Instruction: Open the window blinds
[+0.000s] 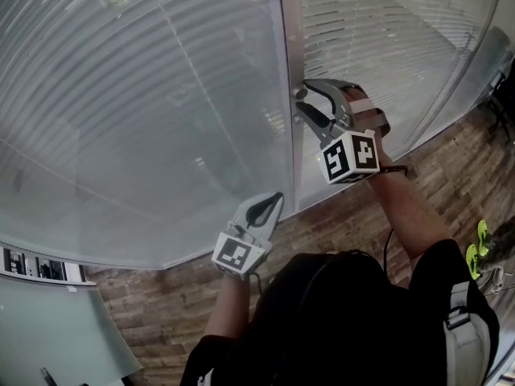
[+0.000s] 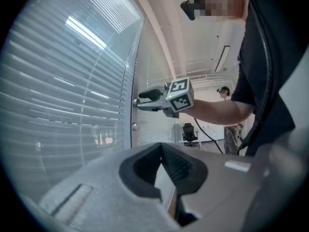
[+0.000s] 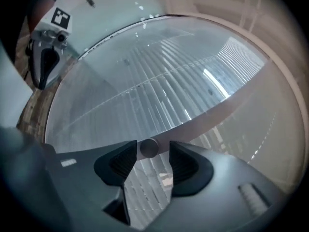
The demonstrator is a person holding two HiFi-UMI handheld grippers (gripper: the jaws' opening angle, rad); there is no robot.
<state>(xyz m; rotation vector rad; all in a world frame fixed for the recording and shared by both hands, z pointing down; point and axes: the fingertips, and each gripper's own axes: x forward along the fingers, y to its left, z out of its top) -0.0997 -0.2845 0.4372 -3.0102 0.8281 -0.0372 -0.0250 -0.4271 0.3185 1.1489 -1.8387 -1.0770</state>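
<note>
Right claw (image 1: pixel 299 105) raised level to the post (image 1: pixel 288 22) between the two panes (image 1: pixel 378 71), jaws apart with the knob (image 3: pixel 148 148) between them, pads not pressing on it yet. Placed so, most likely, for a pinch and a twist, the usual way of tilting blinds (image 1: pixel 145 95) sealed behind glass. Left claw (image 1: pixel 278 199) lower, near the bottom edge of the left pane, jaws together on nothing, touching nothing; judged parked there, clear of the work.

Across both panes, the blinds again: turned shut enough to veil the far side, so still to be opened by the look of it. Next in size, the post, upright along the left pane's right edge, carrying the controls within easy reach. Then the knob, small and round, seen end-on from the claw around it, nearer one pad than the other; worth centring before any squeeze. Last, a second knob (image 2: pixel 136 127) just below on the same post, purpose unclear.
</note>
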